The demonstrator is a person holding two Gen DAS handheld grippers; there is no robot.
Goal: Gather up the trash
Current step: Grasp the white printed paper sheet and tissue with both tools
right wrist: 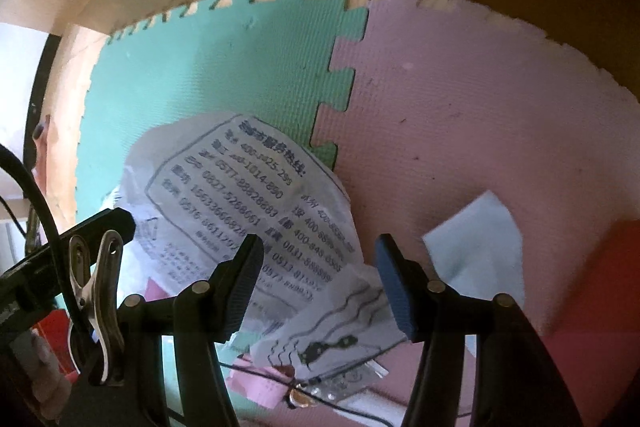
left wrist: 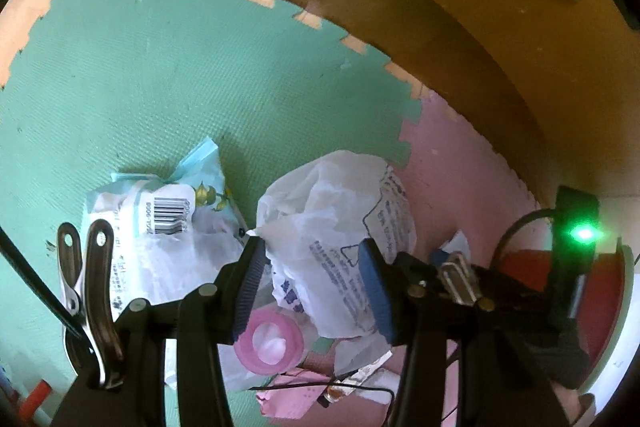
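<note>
Reaching stage — left gripper and right gripper both agape over the white plastic bag, empty; next, pinch its crumpled edge at 12 o'clock.

Home interior, likely play area: floor of interlocking foam mats, green and pink; household wrappers scattered.

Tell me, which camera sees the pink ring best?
The left wrist view: the pink ring lies whole on the mat, just below the left gripper, with only its edge behind one finger. The right wrist view does not show it; printed white bags fill that spot.
</note>
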